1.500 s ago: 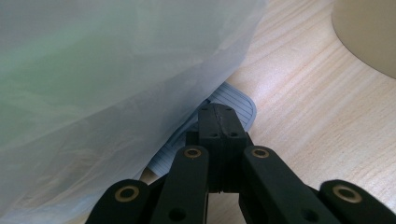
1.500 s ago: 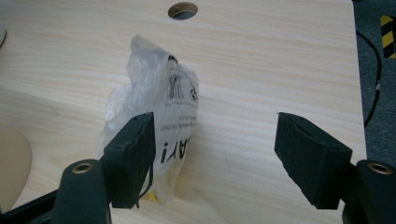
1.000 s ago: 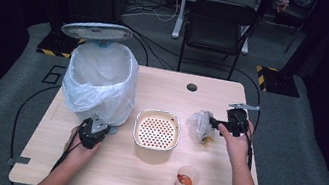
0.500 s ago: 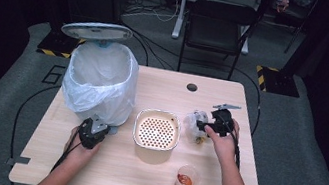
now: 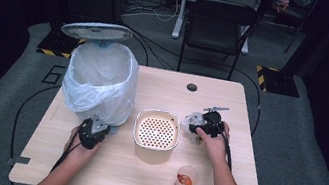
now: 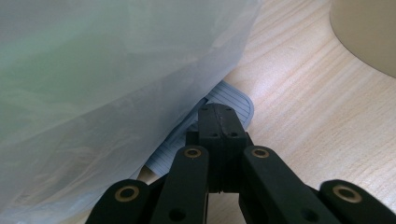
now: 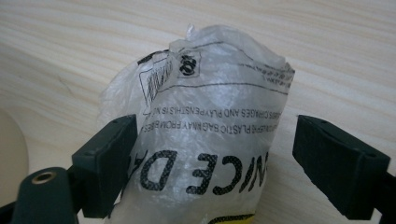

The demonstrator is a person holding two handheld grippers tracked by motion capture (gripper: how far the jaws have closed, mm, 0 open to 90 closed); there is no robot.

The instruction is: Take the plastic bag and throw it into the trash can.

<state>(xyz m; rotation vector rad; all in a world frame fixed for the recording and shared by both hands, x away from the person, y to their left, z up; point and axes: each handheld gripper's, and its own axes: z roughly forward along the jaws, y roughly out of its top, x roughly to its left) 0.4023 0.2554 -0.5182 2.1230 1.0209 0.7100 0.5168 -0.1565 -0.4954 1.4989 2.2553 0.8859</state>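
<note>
Plastic bag (image 7: 201,140) sits between right claw's (image 7: 212,161) apparently spread jaws.

The bin liner (image 6: 107,79) hides most of the ribbed grey pedal (image 6: 224,100), and the printed plastic bag (image 7: 205,140) is cut off below.

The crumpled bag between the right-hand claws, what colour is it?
The plastic bag is clear-white with black printed lettering and a yellow patch at the bottom, best seen in the right gripper view.

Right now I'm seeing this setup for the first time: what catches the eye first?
The big bin lined with a white bag, lid up, stands at the table's far left. The right gripper stands open around a crumpled printed plastic bag, beside the perforated container at centre.
</note>
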